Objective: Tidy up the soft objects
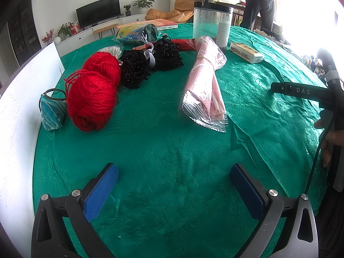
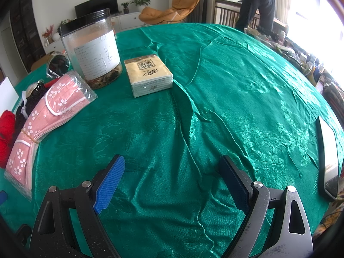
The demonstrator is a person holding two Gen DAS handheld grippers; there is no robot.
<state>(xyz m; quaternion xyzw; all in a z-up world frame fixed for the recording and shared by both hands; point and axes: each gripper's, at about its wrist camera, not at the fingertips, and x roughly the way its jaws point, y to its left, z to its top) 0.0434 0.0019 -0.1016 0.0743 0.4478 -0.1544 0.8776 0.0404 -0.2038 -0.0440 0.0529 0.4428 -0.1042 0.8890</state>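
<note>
While both grippers hang low over the green-clothed tabletop, neither grasps anything: the left gripper, at the bottom of the left wrist view, has its blue-padded fingers spread wide over bare cloth, and the right gripper, at the bottom of the right wrist view, is likewise released with nothing between its pads. At the lower right edge of the right view a phone lies flat on the cloth. Further in, at centre left of the left view, two balls of red yarn lie touching one another, with a small teal pouch just beside them on the left against a white board. Right of centre lies a banded bundle of pink packets in clear wrap, well apart from the yarn. Behind the yarn sits a heap of black beaded netting. Toward the upper middle stand a clear jar with a black lid and, just right of it, a tissue pack. At the upper right a person stands by a bright window.
</note>
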